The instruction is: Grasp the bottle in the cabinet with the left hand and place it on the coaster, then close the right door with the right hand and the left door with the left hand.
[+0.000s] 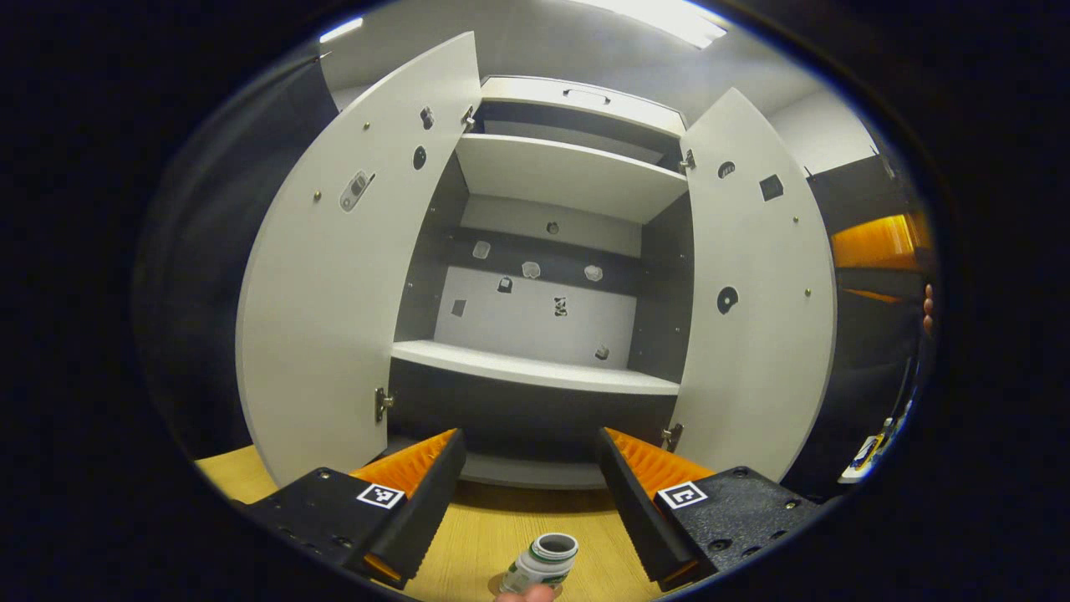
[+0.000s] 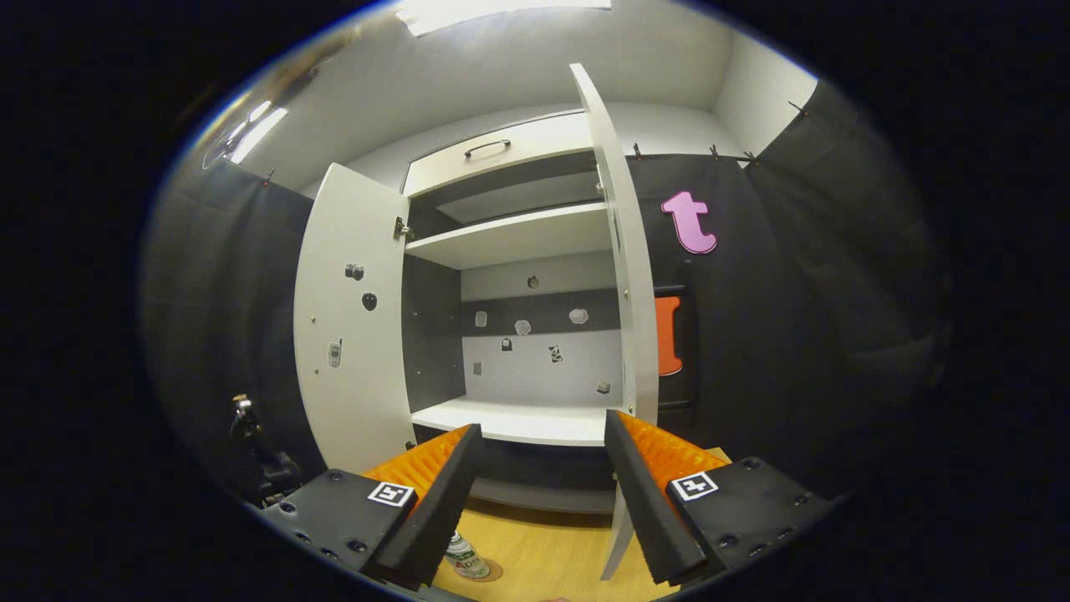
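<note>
A small white bottle [image 1: 547, 562] with a green label stands upright on a round brown coaster [image 1: 504, 583] on the wooden table, low between the bases of my left gripper's fingers, untouched by them. My left gripper [image 1: 530, 436] is open and faces the white cabinet [image 1: 535, 376]. Both doors hang wide open: the left door [image 1: 334, 309] and the right door [image 1: 761, 293]. My right gripper [image 2: 543, 422] is open, with the right door [image 2: 623, 293] edge-on just beyond its right finger. The bottle [image 2: 464, 558] and coaster [image 2: 487, 573] lie below its left finger.
The cabinet has a lower shelf [image 1: 535, 368] and an upper shelf [image 1: 568, 176], with small stickers on its back wall. A hand [image 1: 928, 305] shows at the far right. Dark equipment [image 2: 255, 464] stands left of the cabinet. The wooden table [image 1: 476, 535] runs in front.
</note>
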The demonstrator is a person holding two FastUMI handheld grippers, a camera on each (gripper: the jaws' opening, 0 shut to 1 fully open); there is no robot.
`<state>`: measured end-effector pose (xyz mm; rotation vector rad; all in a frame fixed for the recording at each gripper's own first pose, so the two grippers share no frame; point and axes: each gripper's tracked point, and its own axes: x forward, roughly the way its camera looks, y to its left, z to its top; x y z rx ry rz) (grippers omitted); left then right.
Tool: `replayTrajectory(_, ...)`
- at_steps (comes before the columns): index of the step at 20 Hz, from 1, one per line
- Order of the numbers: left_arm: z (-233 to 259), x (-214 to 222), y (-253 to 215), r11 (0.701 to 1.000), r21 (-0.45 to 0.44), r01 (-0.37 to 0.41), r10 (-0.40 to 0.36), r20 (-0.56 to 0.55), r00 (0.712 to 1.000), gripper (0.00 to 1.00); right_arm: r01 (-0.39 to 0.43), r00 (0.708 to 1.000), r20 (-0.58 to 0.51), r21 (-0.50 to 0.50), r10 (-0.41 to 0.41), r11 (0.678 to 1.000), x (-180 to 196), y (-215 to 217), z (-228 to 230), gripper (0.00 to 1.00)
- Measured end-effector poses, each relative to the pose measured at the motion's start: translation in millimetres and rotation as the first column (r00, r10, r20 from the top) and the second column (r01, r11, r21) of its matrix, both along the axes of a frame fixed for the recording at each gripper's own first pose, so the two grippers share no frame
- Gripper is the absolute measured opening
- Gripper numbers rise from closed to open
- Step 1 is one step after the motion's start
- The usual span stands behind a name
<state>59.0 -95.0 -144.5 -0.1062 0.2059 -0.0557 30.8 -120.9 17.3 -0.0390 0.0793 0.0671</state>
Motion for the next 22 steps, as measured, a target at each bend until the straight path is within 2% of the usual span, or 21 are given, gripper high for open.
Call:
replayTrajectory(1,14,5,1,1.0,-0.004,-0.004,0.004,0.012,1.0,0.92,-0.001,1.0,0.006,0.008,0.001,1.0,-2,-5,6,0.96)
replayTrajectory(3,36,15,0,1.0,-0.015,-0.004,0.005,0.027,1.0,0.95,0.027,1.0,0.012,0.002,-0.027,1.0,-6,-26,18,0.95)
replayTrajectory(5,56,24,0,1.0,-0.012,-0.011,0.011,0.047,0.999,0.92,0.075,0.996,0.038,-0.005,-0.075,0.997,-8,-53,35,0.96)
replayTrajectory(6,64,26,1,1.0,-0.006,-0.014,0.015,0.054,0.998,0.95,0.104,0.993,0.052,-0.004,-0.103,0.995,-10,-69,44,0.96)
replayTrajectory(7,69,29,1,1.0,0.002,-0.019,0.019,0.059,0.998,0.92,0.134,0.989,0.067,0.005,-0.134,0.991,-10,-85,53,0.96)
replayTrajectory(8,73,31,3,0.999,0.012,-0.031,0.03,0.062,0.998,0.95,0.162,0.983,0.082,0.013,-0.163,0.987,-8,-102,62,0.96)
replayTrajectory(9,78,32,5,0.999,0.019,-0.042,0.04,0.067,0.997,0.95,0.193,0.976,0.098,0.014,-0.194,0.981,-6,-119,70,1.0)
replayTrajectory(10,80,32,6,0.998,0.023,-0.05,0.049,0.07,0.996,0.95,0.229,0.967,0.112,0.005,-0.228,0.973,-2,-137,77,0.95)
replayTrajectory(13,77,30,16,0.994,0.019,-0.103,0.102,0.049,0.994,0.95,0.304,0.946,0.124,-0.03,-0.299,0.952,14,-182,86,0.95)
replayTrajectory(17,69,20,32,0.987,-0.009,-0.159,0.159,0.018,0.987,0.95,0.309,0.949,0.081,-0.026,-0.306,0.951,47,-198,77,0.95)
replayTrajectory(20,64,22,51,0.986,0.025,-0.164,0.164,0.014,0.986,0.95,0.339,0.938,0.086,-0.01,-0.337,0.941,60,-197,68,0.95)
replayTrajectory(21,64,24,55,0.987,0.03,-0.158,0.158,0.011,0.987,0.95,0.341,0.937,0.084,-0.014,-0.339,0.94,62,-193,65,0.89)
replayTrajectory(22,64,25,58,0.988,0.025,-0.15,0.149,0.015,0.989,0.95,0.344,0.936,0.083,-0.017,-0.341,0.939,63,-188,62,0.95)
